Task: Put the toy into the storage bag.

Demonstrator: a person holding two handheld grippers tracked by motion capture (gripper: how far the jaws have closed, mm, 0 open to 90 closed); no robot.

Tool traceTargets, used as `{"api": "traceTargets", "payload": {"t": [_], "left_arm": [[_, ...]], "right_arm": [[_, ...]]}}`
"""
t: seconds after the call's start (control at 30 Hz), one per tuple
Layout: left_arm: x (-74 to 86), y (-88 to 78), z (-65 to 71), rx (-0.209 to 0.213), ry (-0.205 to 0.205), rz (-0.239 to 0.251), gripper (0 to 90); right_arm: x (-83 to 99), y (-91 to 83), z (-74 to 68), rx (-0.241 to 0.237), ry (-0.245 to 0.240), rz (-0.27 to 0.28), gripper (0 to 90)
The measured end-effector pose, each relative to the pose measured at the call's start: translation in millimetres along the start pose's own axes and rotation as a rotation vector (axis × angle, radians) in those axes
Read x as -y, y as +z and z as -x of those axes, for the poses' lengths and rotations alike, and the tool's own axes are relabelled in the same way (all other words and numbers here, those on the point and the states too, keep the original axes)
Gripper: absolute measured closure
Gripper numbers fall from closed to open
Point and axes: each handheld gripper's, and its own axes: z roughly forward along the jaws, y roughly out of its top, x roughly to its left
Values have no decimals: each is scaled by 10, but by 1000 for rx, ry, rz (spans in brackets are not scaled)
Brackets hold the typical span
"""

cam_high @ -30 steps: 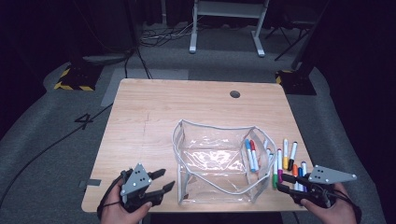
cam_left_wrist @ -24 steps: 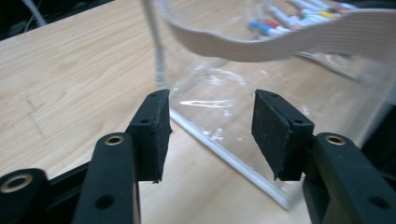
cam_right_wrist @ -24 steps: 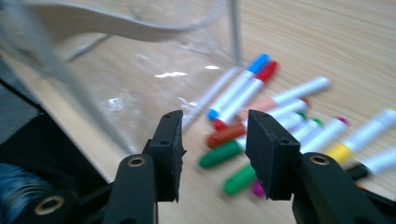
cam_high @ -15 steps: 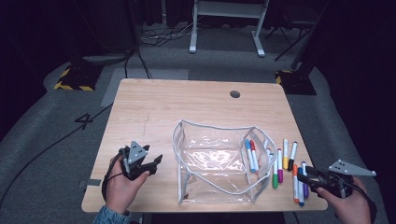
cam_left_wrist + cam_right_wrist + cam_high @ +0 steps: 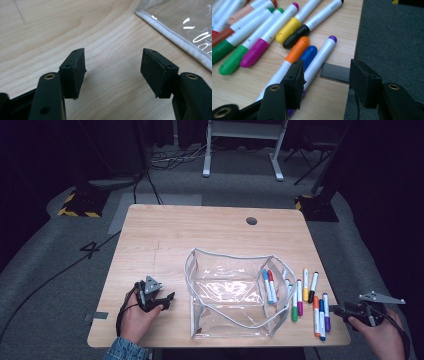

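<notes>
A clear plastic pouch (image 5: 232, 292) with white trim lies open at the middle of the wooden table (image 5: 200, 235); its trim (image 5: 175, 37) also shows in the left gripper view. A blue and a red marker (image 5: 269, 285) lie inside the pouch. Several markers (image 5: 305, 297) lie to its right, among them orange (image 5: 292, 57), blue (image 5: 308, 56) and purple (image 5: 322, 57). My left gripper (image 5: 167, 299) (image 5: 112, 67) rests low left of the pouch, open over bare wood. My right gripper (image 5: 336, 310) (image 5: 325, 77) is open at the table's right edge beside the purple marker. Both jaws have just been opening, with nothing between them.
The table's right edge (image 5: 358, 37) drops to grey carpet. A dark tape strip (image 5: 335, 72) sits on that edge by my right gripper. A round cable hole (image 5: 251, 220) is at the back right. Cables and a stand's legs (image 5: 240, 150) lie on the floor beyond.
The left gripper has moved up from the front edge onto the table beside the pouch. The right gripper has shifted right to the table's edge. Both pairs of jaws stand wider.
</notes>
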Motion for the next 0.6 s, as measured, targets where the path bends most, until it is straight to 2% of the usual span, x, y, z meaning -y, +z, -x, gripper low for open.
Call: {"api": "traceTargets", "payload": {"t": [0.07,0.17,0.23,0.37,0.43,0.47,0.57,0.6], "left_arm": [[0,9,14,-9,13,-22,362],[-1,16,23,-11,16,-25,347],[-2,19,26,-10,15,-25,339],[-7,22,26,-9,15,-29,330],[-9,26,30,-11,13,-27,327],[-9,26,30,-12,13,-27,326],[-9,26,30,-11,13,-27,326],[-9,26,30,-11,12,-27,326]], "right_arm": [[6,45,6,-5,7,-21,470],[-12,132,-12,-34,26,-50,476],[-34,235,-37,-34,16,-81,488],[-45,303,-65,-31,12,-114,510],[-47,340,-73,-20,3,-142,539],[-48,348,-71,-8,3,-165,584],[-48,351,-55,6,8,-177,616],[-50,349,-43,16,11,-196,680]]}}
